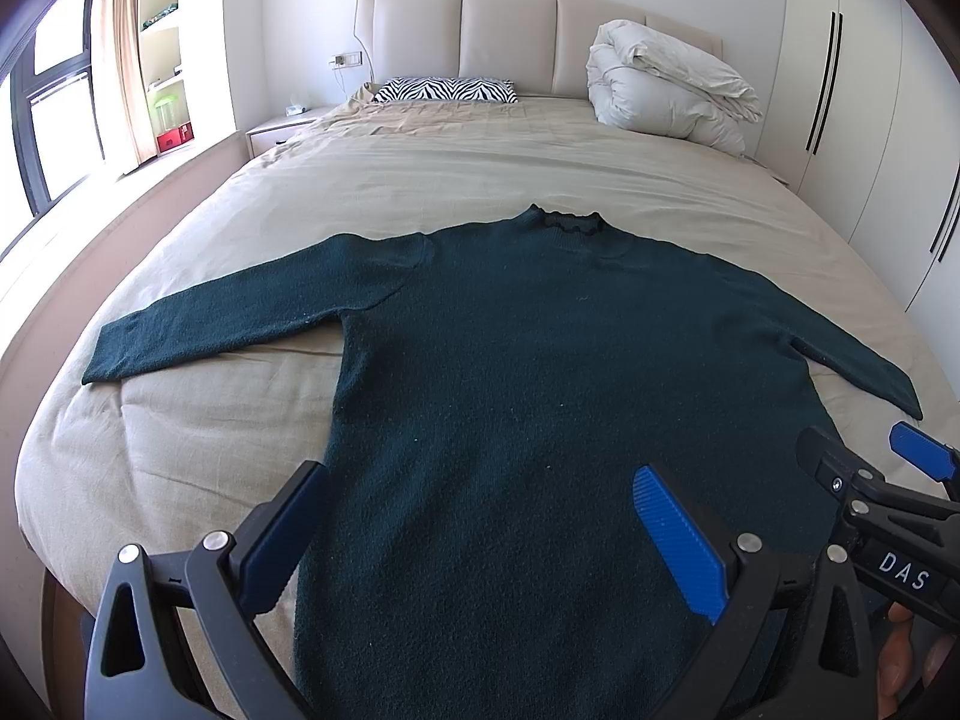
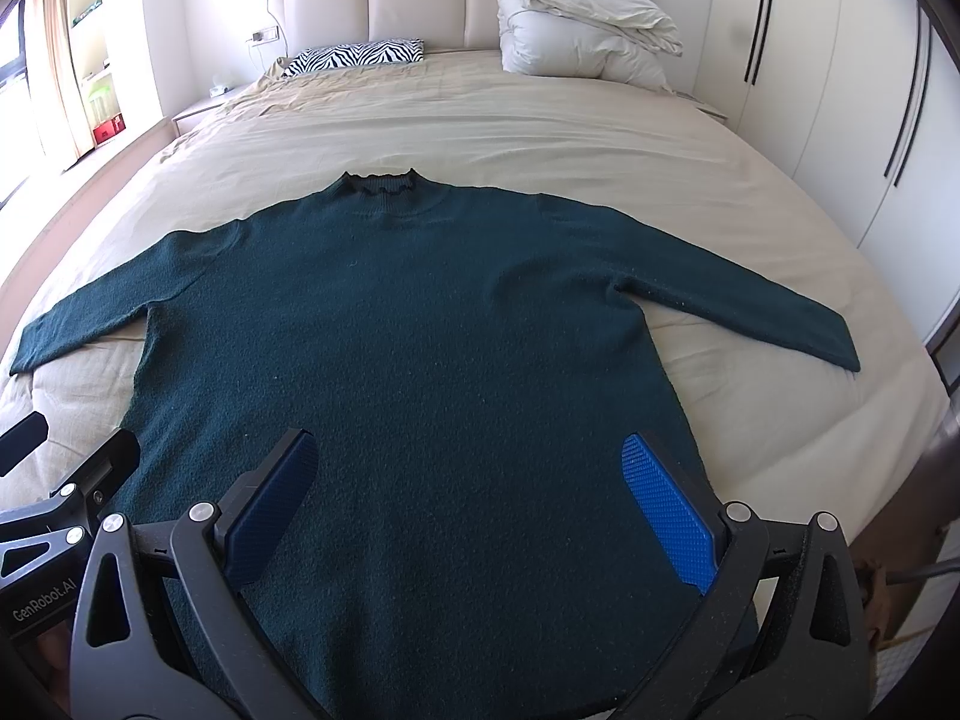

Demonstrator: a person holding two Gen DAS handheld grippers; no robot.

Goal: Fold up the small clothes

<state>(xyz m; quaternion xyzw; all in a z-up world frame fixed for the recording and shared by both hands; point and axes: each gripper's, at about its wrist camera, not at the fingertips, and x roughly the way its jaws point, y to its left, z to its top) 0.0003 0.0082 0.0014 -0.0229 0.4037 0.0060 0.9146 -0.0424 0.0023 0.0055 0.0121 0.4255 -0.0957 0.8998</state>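
Observation:
A dark green long-sleeved sweater (image 1: 528,372) lies flat and spread out on the beige bed, collar toward the headboard, both sleeves stretched out sideways; it also shows in the right wrist view (image 2: 420,348). My left gripper (image 1: 480,492) is open and empty, hovering above the sweater's lower body near the hem. My right gripper (image 2: 468,462) is open and empty, also above the lower body. The right gripper (image 1: 864,456) shows at the right edge of the left wrist view, and the left gripper (image 2: 60,444) shows at the left edge of the right wrist view.
The bed (image 1: 240,420) is covered with a beige sheet. A zebra-striped pillow (image 1: 444,90) and a folded white duvet (image 1: 660,84) lie by the padded headboard. A nightstand (image 1: 282,126) and window are on the left, white wardrobes (image 1: 870,120) on the right.

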